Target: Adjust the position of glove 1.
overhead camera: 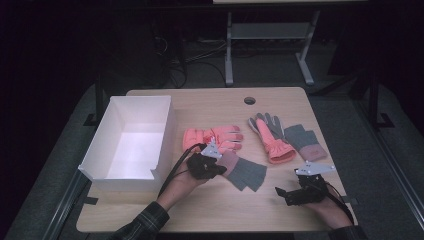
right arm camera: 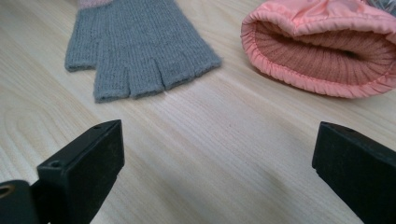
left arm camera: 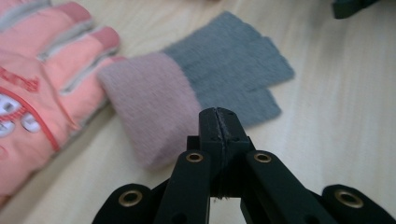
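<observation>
**Left gripper clamped at the grey glove's cuff, grip looks thin**

The grey glove (overhead camera: pixel 244 171) lies flat on the table (overhead camera: pixel 280 210), just right of the white box (overhead camera: pixel 131 142) and touching the pink ski glove (overhead camera: pixel 214 138) at its pink cuff. The left gripper (left arm camera: pixel 218 122) is clenched, its jaws pressed together at the cuff's edge; whether any knit is pinched between them I cannot tell. If only a few threads are caught, the glove could slip free on the lift. The cuff may also drag the pink glove along.

The left hand (overhead camera: pixel 186 181) reaches in low from beside the box, gripper pointing at the cuff. The right gripper (right arm camera: pixel 219 154) rests well right of the box, jaws wide apart and empty, facing the second pink glove (right arm camera: pixel 322 51).
</observation>
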{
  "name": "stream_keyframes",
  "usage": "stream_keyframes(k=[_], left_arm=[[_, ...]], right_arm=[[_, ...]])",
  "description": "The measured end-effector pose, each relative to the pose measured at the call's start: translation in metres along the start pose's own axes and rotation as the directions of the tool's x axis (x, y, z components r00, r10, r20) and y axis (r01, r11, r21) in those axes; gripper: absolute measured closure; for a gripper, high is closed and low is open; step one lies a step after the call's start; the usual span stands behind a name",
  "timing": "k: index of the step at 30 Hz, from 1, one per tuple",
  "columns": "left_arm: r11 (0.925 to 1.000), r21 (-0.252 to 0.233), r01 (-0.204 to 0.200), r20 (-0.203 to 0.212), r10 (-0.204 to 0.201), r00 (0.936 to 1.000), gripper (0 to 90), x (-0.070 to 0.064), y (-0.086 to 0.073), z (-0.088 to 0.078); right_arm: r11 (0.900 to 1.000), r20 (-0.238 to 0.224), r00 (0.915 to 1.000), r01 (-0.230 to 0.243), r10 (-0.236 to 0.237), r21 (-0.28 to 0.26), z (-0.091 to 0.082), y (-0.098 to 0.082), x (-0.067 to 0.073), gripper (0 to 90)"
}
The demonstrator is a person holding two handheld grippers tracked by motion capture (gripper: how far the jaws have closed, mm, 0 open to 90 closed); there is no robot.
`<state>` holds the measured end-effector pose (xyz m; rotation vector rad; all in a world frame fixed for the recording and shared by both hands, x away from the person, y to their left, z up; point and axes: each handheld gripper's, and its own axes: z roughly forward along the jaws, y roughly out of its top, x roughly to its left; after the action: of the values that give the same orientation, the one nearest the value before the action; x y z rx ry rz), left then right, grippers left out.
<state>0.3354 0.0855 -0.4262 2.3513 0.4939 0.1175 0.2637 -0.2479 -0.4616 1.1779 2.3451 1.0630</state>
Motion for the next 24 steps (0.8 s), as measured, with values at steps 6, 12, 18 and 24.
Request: stream_keyframes(k=[6, 12, 18, 24], left_arm=[[1.0, 0.003, 0.009, -0.012, -0.009, 0.9999, 89.7, 0.012, 0.005, 0.008], [0.9993, 0.032, 0.02, -0.033, -0.018, 0.9993, 89.7, 0.02, -0.001, 0.018], [0.9975, 0.043, 0.056, -0.014, -0.056, 0.9984, 89.8, 0.023, -0.006, 0.027], [0.9968, 0.075, 0.028, 0.014, -0.03, 0.9995, 89.8, 0.02, -0.007, 0.023]], right_arm=[[1.0, 0.006, 1.0, -0.002, 0.002, 0.002, 0.0, 0.0, -0.001, 2.1], [1.0, 0.005, 1.0, 0.008, -0.008, 0.002, 0.002, 0.001, 0.0, 2.1], [1.0, 0.014, 0.9999, 0.003, -0.003, 0.001, 0.002, 0.001, 0.0, 2.1], [1.0, 0.013, 0.9998, 0.011, -0.011, 0.005, 0.002, 0.001, 0.0, 2.1]])
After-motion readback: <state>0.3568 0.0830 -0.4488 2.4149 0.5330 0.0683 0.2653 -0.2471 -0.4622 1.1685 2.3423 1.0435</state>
